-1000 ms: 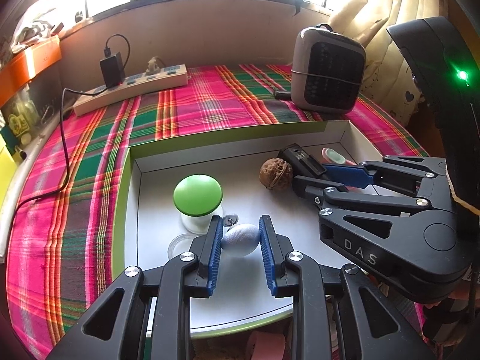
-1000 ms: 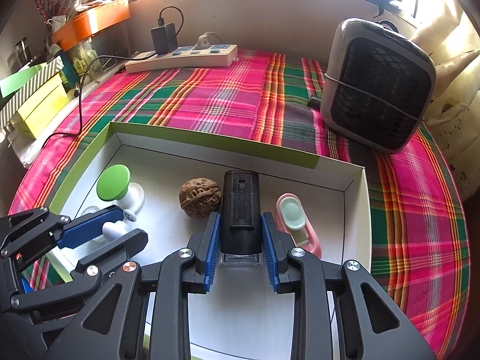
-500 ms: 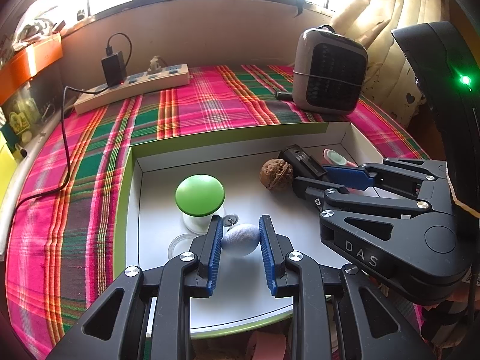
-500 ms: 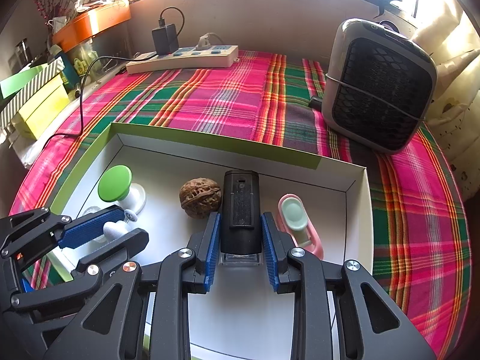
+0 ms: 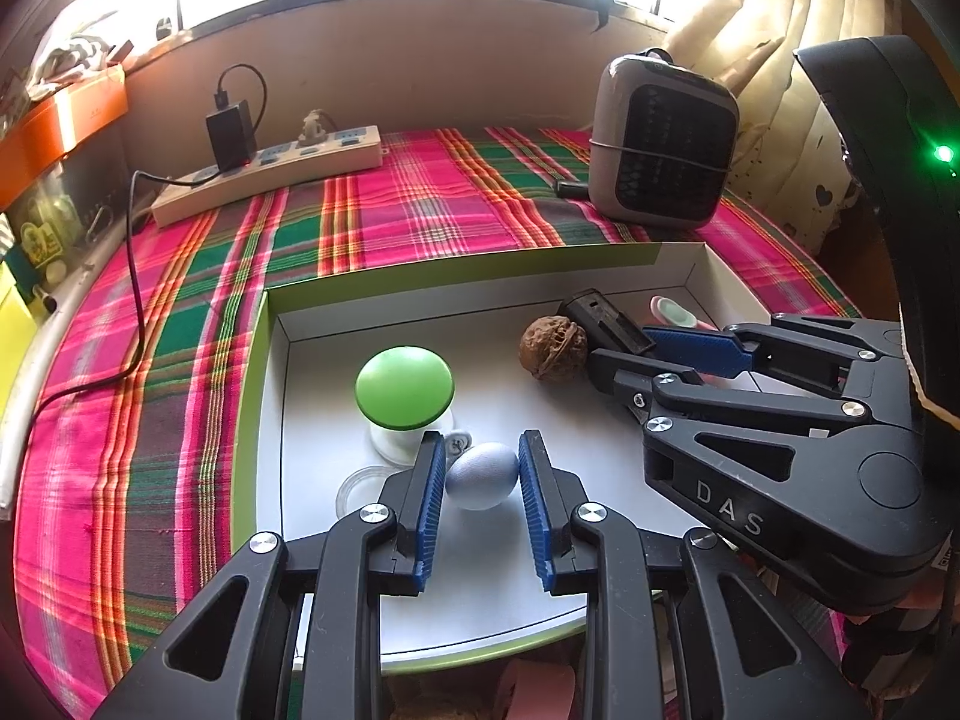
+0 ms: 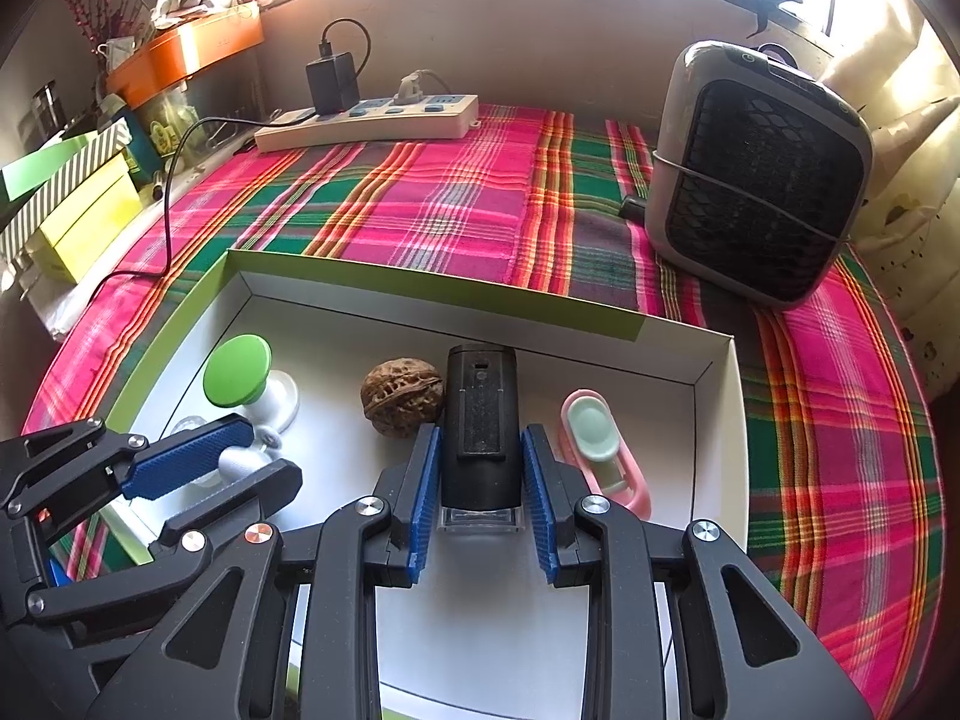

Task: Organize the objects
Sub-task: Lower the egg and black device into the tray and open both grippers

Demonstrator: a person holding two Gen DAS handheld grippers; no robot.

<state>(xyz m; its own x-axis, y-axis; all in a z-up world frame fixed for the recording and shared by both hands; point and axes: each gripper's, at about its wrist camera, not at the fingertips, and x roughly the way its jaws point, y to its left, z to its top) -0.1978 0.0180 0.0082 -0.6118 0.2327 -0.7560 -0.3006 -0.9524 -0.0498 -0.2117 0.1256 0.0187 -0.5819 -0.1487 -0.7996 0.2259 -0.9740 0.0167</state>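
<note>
A white box with green rim [image 5: 264, 360] [image 6: 420, 291] lies on the plaid cloth. In the left wrist view my left gripper [image 5: 482, 480] is shut on a pale blue-grey egg [image 5: 482, 475] near the box's front, beside a green-topped mushroom-shaped object [image 5: 403, 387]. In the right wrist view my right gripper [image 6: 480, 483] is shut on a black rectangular device [image 6: 480, 420]. A walnut [image 6: 401, 396] lies just left of the device and a pink holder with a mint oval [image 6: 594, 438] just right. The right gripper also shows in the left wrist view [image 5: 678, 354].
A grey fan heater [image 6: 762, 171] stands at the back right on the cloth. A white power strip [image 6: 366, 120] with a black charger and cable runs along the back left. Yellow and striped boxes [image 6: 78, 210] sit at the far left. A clear round lid [image 5: 360, 489] lies in the box.
Both grippers keep their hold and have scarcely moved; the view has shifted only very slightly.
</note>
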